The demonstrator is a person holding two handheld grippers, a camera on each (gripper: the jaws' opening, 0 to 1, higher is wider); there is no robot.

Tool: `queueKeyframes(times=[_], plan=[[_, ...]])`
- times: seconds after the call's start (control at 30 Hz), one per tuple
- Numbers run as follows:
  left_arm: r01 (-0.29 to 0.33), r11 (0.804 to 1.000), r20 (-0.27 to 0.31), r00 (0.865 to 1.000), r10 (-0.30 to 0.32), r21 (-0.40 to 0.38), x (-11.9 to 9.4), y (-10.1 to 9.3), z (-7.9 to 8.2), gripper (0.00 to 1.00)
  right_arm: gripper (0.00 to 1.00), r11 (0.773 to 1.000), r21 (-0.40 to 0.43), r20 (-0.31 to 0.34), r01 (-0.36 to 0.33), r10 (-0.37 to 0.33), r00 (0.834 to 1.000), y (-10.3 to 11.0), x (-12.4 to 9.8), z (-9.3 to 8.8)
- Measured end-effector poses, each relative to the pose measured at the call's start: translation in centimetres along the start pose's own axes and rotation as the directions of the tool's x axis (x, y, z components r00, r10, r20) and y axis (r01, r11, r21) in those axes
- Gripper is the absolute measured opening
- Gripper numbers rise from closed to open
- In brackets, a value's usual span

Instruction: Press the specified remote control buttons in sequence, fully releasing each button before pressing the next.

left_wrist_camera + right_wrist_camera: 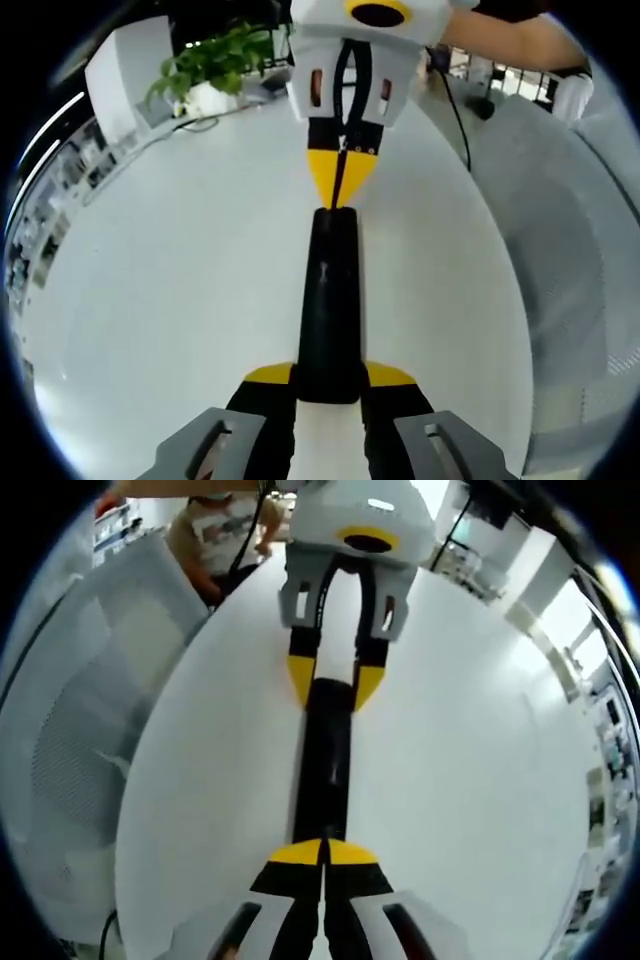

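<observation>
My left gripper [328, 392] pinches the remote [328, 300]; my right gripper's [323, 855] pressed-together tips could skid off its end.

We saw our right gripper [322, 852], jaws together, touching the remote [325, 765]; the left gripper [330, 685] clamped its far end.

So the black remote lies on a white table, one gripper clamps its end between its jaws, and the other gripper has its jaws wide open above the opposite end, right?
Not quite: the other gripper's jaws are closed, not wide open. In the right gripper view, the right gripper has its yellow tips pressed together over the black remote. The left gripper does clamp the remote's opposite end on the white table.
</observation>
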State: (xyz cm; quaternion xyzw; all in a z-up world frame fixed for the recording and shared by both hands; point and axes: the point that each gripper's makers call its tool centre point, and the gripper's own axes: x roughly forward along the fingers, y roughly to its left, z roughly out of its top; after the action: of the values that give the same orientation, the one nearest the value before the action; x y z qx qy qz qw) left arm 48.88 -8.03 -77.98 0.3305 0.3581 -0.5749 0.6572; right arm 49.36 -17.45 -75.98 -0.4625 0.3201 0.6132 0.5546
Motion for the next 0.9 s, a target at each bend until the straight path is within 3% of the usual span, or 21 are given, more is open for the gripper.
queueKeyframes(times=[0.9], plan=[[0.002,1.0,-0.001,1.0,-0.002,0.002,-0.01,0.14,-0.12,0.24,0.0,1.0,-0.008,-0.01,-0.027,0.027,1.0,-0.02,0.8,-0.05]])
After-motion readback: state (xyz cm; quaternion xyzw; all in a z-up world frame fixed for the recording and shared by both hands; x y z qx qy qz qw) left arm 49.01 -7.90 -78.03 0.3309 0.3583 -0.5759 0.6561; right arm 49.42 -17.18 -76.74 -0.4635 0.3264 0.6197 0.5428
